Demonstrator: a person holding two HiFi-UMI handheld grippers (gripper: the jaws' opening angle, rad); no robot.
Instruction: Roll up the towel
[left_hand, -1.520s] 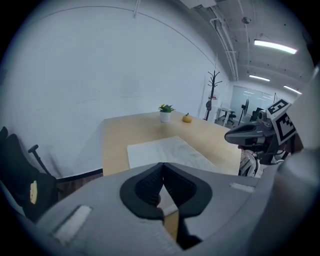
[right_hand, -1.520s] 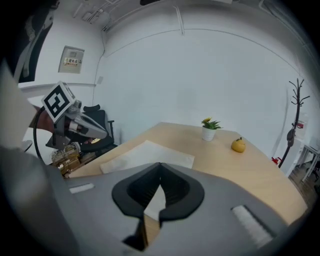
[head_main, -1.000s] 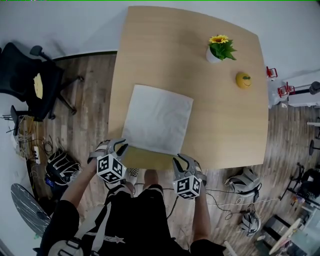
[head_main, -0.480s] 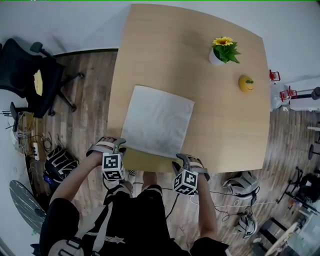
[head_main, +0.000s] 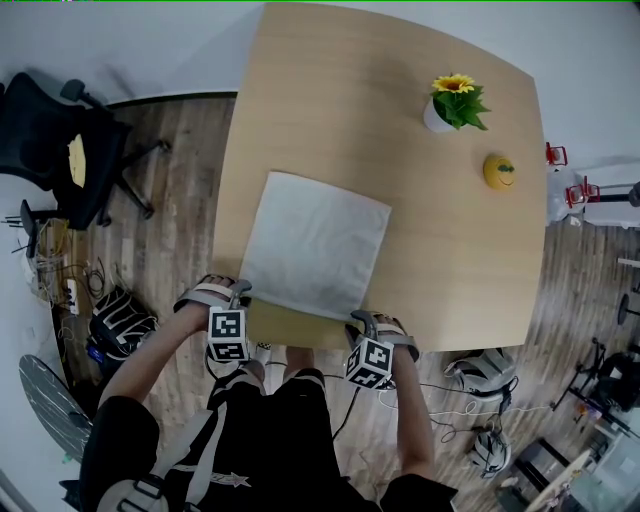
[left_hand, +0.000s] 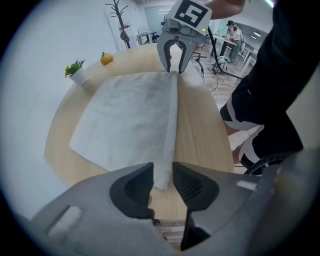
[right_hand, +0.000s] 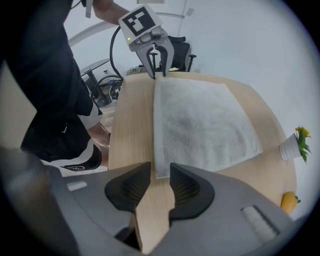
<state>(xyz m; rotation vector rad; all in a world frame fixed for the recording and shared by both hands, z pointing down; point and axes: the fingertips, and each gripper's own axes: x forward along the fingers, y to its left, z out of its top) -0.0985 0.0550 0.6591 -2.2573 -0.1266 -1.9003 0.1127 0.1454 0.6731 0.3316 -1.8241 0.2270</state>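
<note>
Near the table's front edge lies the flat towel. The left gripper and right gripper, jaws just closing yet still apart, each straddle a near corner, seemingly not yet pinching.

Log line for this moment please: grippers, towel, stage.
towel: flat on table, unrolled | left gripper: jaws apart, just been closing, near towel corner between them | right gripper: same, other near corner | roll: not started

We lower our left claw and right claw to the towel's corners at the table's near edge, their jaws just closing around them.
</note>
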